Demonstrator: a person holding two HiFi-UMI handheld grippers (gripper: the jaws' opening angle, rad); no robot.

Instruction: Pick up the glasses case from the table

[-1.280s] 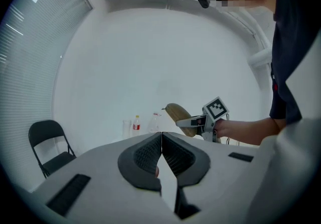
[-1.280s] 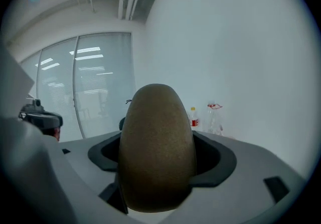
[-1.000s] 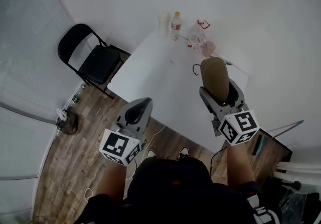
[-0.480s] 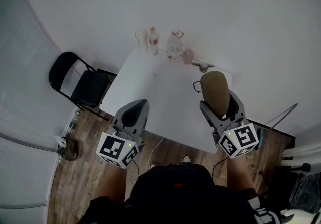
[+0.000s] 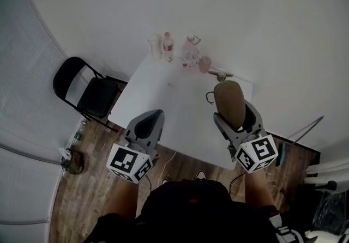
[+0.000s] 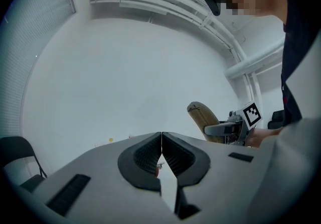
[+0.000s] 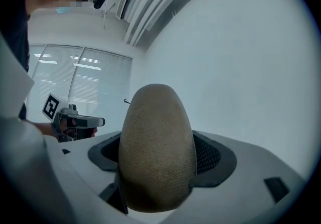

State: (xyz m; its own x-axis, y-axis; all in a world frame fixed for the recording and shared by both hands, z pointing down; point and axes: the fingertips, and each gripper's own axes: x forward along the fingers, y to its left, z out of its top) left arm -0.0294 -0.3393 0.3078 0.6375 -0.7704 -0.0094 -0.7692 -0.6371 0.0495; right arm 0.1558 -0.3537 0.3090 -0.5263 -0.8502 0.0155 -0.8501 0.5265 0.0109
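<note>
A tan, oval glasses case (image 5: 231, 103) is held up above the white table (image 5: 174, 111), gripped between the jaws of my right gripper (image 5: 235, 117). It fills the middle of the right gripper view as the glasses case (image 7: 156, 145), standing on end in the right gripper (image 7: 158, 160). My left gripper (image 5: 147, 123) hangs over the table's near left edge with its jaws pressed together and nothing between them. The left gripper view shows that gripper (image 6: 161, 153) shut, and the glasses case (image 6: 203, 120) to the right. A pair of black glasses (image 5: 209, 96) lies on the table by the case.
At the table's far edge stand a cup (image 5: 154, 43), a red-labelled bottle (image 5: 167, 46), a clear bottle (image 5: 190, 50) and a pink cup (image 5: 204, 64). A black folding chair (image 5: 87, 93) stands to the left on the wooden floor. White walls surround the table.
The right gripper has shifted a little to the left and toward the far side with the case in it. The head view has steadied after swinging; the left gripper has barely moved.
</note>
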